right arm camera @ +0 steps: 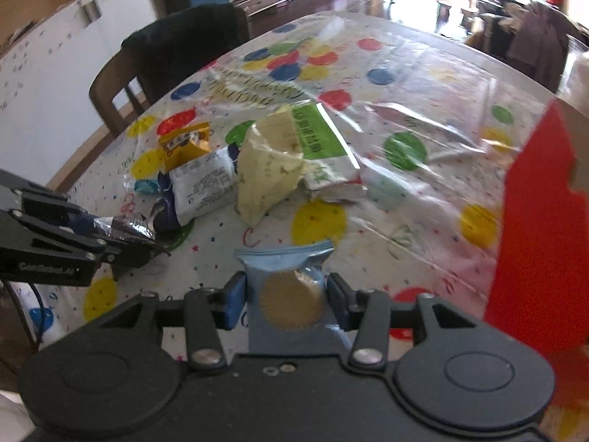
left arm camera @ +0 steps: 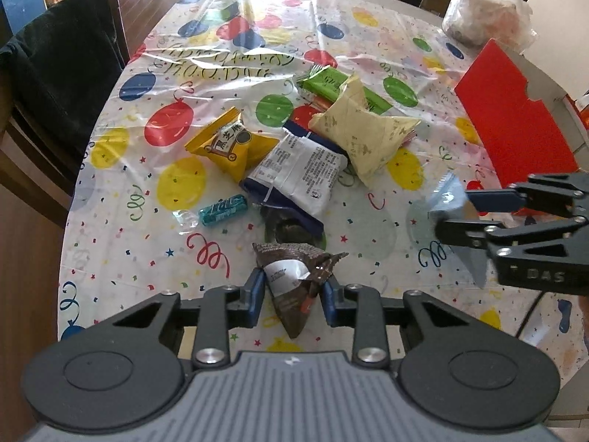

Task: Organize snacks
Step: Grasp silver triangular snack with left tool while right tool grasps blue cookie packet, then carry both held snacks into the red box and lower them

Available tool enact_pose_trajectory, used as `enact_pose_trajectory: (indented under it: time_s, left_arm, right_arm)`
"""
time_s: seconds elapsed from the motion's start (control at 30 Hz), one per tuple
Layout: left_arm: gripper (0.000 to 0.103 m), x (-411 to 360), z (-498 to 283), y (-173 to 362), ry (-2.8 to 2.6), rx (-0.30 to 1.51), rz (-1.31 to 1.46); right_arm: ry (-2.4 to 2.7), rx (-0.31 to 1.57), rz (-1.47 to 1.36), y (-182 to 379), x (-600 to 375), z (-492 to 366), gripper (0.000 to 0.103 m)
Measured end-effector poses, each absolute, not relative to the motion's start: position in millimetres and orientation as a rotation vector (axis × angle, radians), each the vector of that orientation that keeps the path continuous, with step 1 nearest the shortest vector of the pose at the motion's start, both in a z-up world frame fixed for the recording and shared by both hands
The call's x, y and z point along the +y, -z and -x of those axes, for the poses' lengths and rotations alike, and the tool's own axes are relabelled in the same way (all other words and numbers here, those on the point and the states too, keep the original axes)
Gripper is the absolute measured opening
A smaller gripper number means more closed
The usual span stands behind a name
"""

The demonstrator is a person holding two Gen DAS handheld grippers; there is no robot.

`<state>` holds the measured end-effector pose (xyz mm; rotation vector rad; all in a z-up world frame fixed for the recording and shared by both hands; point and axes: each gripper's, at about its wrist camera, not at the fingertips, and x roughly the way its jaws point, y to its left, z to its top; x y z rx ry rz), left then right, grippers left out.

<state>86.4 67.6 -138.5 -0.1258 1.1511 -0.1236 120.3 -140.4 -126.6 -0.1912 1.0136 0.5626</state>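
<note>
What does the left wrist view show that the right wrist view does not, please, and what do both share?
Only the left wrist view shows the teal candy roll and the bagged bundle at the table's far edge. Only the right wrist view shows the white cabinet. Both show the left gripper shut on the brown packet, the right gripper shut on the blue packet, and the red box.

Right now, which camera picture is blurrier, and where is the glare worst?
Right wrist view: smeared, most on the red box at the right edge. Left wrist view: sharper; window glare whites out the far tablecloth, and the fisheye bows the table edge.
</note>
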Motion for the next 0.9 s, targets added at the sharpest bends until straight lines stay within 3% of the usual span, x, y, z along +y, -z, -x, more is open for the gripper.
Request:
enact_pose_trajectory:
  time_s: [0.47, 0.9]
  left_arm:
    - [0.030, 61, -77, 80, 0.123, 1.041, 0.139]
    - [0.030, -19, -104, 13, 0.246, 0.926, 0.108]
  right_arm:
    - [-0.408, 0.928, 0.042, 68, -196, -94, 0.046]
    - [-0.289, 0.810, -0.052, 16, -272, -103, 0.046]
